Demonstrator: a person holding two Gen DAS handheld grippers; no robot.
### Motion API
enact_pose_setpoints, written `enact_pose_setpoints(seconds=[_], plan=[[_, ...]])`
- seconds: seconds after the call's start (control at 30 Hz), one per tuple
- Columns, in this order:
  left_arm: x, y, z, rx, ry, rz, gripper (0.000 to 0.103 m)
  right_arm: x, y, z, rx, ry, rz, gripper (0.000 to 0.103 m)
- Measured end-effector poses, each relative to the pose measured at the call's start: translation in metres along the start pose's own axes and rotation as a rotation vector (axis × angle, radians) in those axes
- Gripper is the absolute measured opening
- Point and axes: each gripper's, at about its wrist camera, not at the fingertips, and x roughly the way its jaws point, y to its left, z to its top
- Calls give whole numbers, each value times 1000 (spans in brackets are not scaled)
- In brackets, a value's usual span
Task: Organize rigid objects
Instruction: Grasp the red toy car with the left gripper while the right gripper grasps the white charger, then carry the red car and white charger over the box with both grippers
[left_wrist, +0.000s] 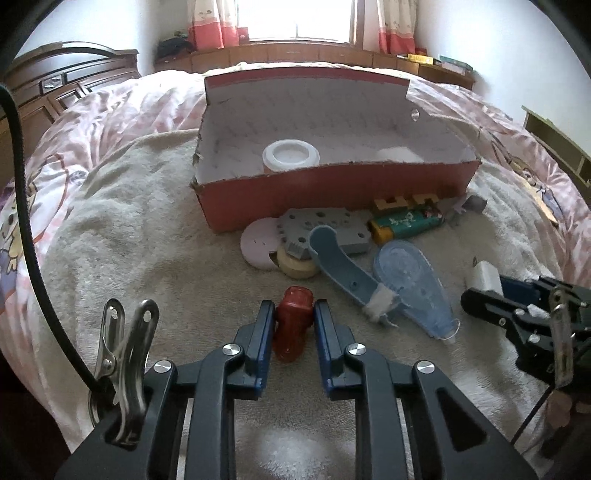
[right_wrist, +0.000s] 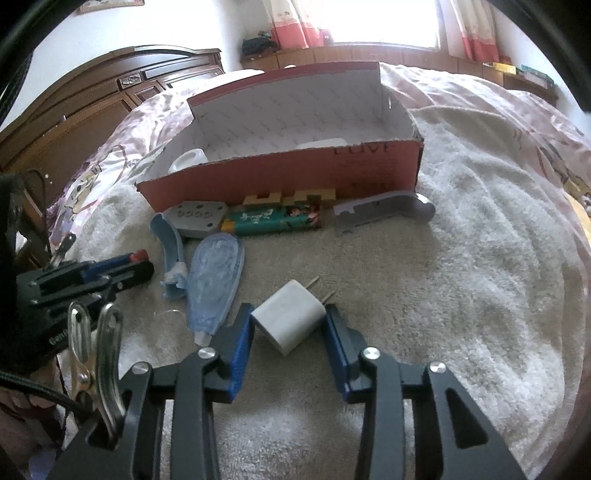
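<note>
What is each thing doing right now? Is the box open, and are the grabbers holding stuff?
Red box: open, with a white jar inside.
White jar: upright in the box.
Left gripper: shut on the red bottle.
Red bottle: held, lying along the fingers.
Right gripper: shut on the white charger.
White charger: held, tilted, prongs pointing away.
Green lighter: lying flat outside the box.

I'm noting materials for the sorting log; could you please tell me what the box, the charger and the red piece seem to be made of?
Box: corrugated cardboard, matte red outside, white inside; its torn rim shows brown fluting.
Charger: smooth white plastic, apparently, with two metal prongs.
Red piece: glossy, probably hard plastic; highlights shine on it, though glazed ceramic cannot be ruled out.
</note>
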Motion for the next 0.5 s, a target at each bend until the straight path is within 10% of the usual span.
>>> enact_pose_setpoints(seconds=[0.5], plan=[[-20, 6, 16, -61, -52, -13, 22, -9, 4, 1, -15, -11, 3, 39]])
